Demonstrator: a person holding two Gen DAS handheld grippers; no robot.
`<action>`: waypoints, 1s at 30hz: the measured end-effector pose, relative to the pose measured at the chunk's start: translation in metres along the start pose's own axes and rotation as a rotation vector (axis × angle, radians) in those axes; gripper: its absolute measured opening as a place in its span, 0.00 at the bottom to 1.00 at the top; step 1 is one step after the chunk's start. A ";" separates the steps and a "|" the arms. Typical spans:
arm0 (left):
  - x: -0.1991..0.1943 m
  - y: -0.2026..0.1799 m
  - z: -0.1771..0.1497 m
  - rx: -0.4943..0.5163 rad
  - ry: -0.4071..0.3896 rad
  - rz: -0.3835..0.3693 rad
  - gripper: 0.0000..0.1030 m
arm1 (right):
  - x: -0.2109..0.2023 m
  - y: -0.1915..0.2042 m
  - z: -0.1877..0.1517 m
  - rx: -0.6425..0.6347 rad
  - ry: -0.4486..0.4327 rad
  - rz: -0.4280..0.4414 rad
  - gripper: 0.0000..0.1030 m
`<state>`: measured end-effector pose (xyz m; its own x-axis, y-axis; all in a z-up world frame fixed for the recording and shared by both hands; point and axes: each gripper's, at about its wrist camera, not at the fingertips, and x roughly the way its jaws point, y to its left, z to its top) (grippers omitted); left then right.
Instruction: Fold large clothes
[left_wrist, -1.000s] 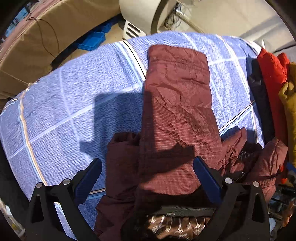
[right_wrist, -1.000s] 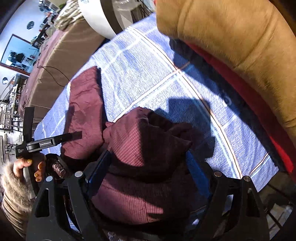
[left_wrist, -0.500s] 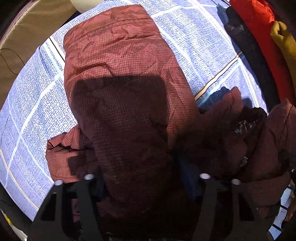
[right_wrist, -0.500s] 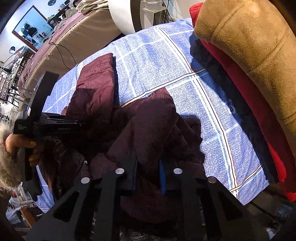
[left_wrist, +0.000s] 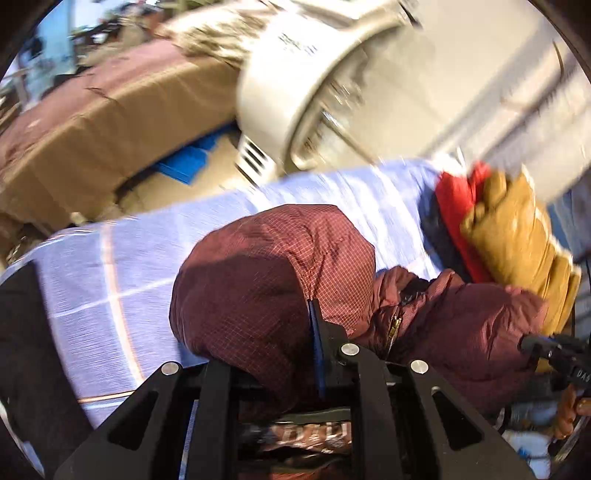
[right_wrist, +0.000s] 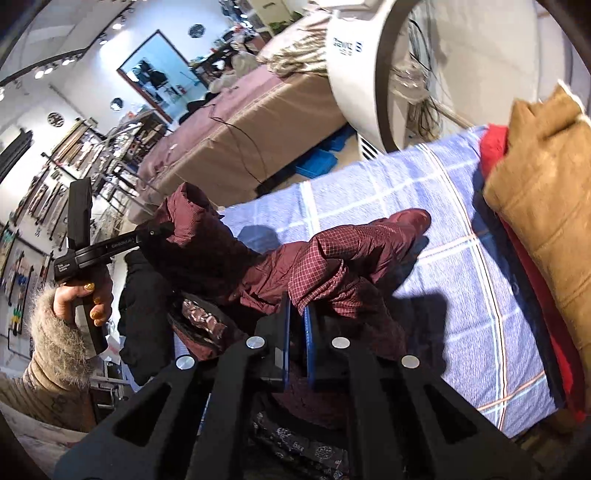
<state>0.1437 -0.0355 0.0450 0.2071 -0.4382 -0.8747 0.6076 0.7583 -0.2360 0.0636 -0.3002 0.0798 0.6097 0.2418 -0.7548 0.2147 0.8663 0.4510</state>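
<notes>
Fingers (left_wrist: 317, 332) of both grippers are now clamped on the maroon jacket (right_wrist: 332, 258), which has been lifted off the bed (right_wrist: 461, 295) for folding.

One maroon jacket (left_wrist: 273, 266), two claws (right_wrist: 297, 325), three stacked garments (left_wrist: 513, 236).

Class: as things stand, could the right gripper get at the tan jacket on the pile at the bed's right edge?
Probably not yet: the right gripper is shut on the maroon jacket. The path to the tan jacket looks clear.
</notes>
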 end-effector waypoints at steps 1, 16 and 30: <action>-0.024 0.015 -0.003 -0.030 -0.039 0.033 0.15 | -0.004 0.010 0.006 -0.033 -0.017 0.016 0.06; -0.156 0.184 -0.043 -0.468 -0.229 0.383 0.63 | 0.078 -0.029 0.094 0.221 -0.102 -0.073 0.73; 0.021 0.149 -0.127 -0.330 0.161 0.528 0.86 | 0.172 -0.027 -0.086 -0.007 0.349 -0.269 0.73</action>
<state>0.1417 0.1298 -0.0621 0.2808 0.0927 -0.9553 0.1820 0.9721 0.1479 0.0969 -0.2448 -0.1029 0.2383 0.1389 -0.9612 0.3247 0.9214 0.2136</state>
